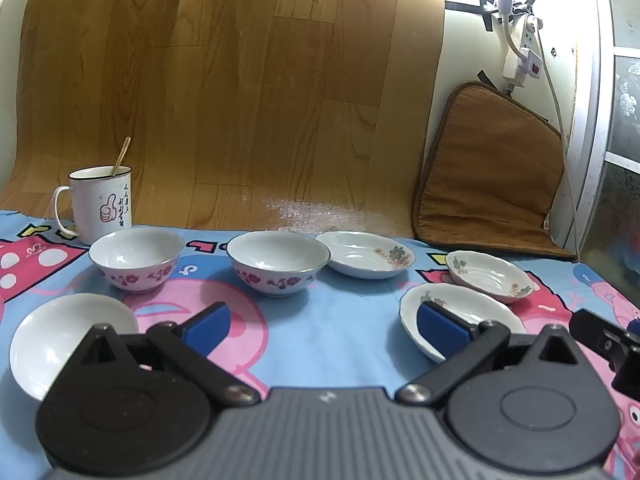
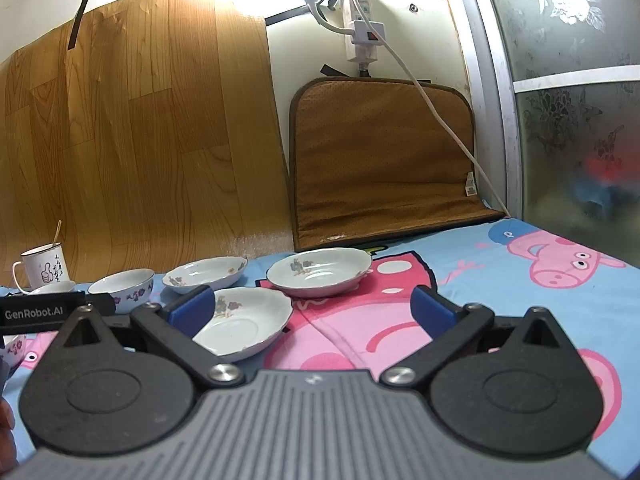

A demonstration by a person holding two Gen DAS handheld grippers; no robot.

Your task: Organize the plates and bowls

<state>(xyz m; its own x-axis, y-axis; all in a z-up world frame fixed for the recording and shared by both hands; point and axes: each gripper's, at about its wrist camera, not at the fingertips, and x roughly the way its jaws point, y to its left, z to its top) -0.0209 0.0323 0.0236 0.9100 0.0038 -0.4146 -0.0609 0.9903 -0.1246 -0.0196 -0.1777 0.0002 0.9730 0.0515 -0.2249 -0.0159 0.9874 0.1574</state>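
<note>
Bowls and plates sit spread over the cartoon-print cloth (image 1: 320, 312) that covers my work surface. Toward the back edge, from my left gripper's view, two flowered bowls stand apart from each other: the left flowered bowl (image 1: 136, 258) just in front of a white mug (image 1: 102, 204) with a stick in it, and the middle flowered bowl (image 1: 279, 262) touching or nearly touching the far plate (image 1: 366, 259) beside it. A plain white bowl (image 1: 60, 336) lies near the front left, partly hidden behind my tool. Toward the right sit the small plate (image 1: 490, 276) and, just in front of it, the near plate (image 1: 460, 312).

My left gripper (image 1: 320, 326) is spread wide and grasps nothing; its right blue finger pad (image 1: 440, 330) shows in front of the near plate, though I cannot tell whether it touches. My right gripper (image 2: 312, 310) is likewise released, its left pad (image 2: 192, 308) overlapping the near plate's rim in that view. A brown cushion (image 2: 384, 164) leans against the wall at the back right corner, beside a wood-grain sheet (image 1: 224, 92).
</note>
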